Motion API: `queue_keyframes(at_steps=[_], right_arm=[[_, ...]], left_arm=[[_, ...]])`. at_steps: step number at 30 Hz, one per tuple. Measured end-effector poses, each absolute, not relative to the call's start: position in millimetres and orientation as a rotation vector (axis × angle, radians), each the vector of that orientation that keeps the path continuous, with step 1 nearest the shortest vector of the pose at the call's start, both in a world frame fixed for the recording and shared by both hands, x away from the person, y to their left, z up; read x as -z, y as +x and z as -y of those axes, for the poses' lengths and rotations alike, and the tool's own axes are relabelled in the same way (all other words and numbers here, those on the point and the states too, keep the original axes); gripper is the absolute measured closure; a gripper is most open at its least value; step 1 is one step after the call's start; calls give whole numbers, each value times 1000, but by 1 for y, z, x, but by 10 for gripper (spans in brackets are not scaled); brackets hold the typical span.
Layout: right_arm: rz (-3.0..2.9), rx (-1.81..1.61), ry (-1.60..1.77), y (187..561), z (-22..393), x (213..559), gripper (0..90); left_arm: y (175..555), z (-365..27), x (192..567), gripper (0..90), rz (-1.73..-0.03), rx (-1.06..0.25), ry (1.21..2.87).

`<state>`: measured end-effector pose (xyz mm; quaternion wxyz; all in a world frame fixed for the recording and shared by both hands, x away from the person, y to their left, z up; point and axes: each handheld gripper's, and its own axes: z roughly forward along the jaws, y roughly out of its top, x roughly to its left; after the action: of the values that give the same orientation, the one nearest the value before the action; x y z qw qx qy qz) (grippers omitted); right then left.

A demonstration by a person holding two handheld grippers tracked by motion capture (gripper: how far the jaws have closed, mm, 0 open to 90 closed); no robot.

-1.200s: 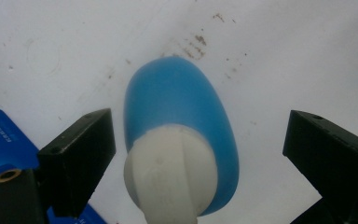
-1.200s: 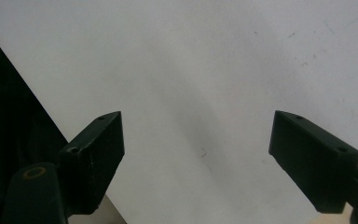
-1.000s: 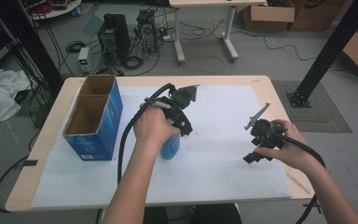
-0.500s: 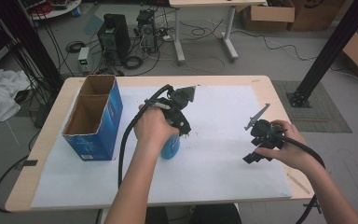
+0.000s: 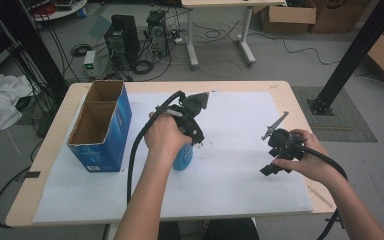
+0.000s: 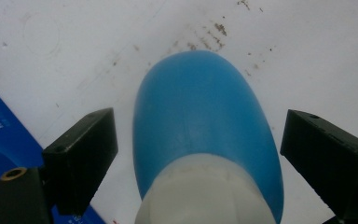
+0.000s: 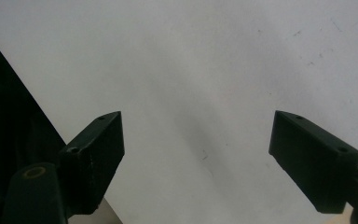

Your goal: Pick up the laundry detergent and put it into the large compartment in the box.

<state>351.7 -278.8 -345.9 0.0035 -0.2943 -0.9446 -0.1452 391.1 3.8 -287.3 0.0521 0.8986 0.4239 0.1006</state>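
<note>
1. The left gripper [image 6: 196, 154] hangs over a blue bottle [image 6: 205, 130], jaws spread wide on either side with gaps showing, gripping nothing; the straddle suggests a grasp is being lined up
2. The bottle [image 5: 183, 156] stands on the white sheet [image 5: 240, 190], just beside the blue box [image 5: 102, 131]
3. The right gripper [image 5: 275, 150] rests well apart on the sheet, jaws wide and empty, seemingly waiting

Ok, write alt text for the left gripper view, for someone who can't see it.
A blue bottle with a white cap end sits between the two open black jaws of the left gripper, with a gap on each side. Beneath it lies a white sheet speckled with brown flecks, and a corner of a blue box shows at lower left.
</note>
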Motion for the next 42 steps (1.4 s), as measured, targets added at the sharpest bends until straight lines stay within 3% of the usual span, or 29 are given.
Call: queue_keyframes(at_steps=[42], right_arm=[[2961,439,-914,353,275,348,180]], left_arm=[[395,-8,292,265,-1338,-276,2702]])
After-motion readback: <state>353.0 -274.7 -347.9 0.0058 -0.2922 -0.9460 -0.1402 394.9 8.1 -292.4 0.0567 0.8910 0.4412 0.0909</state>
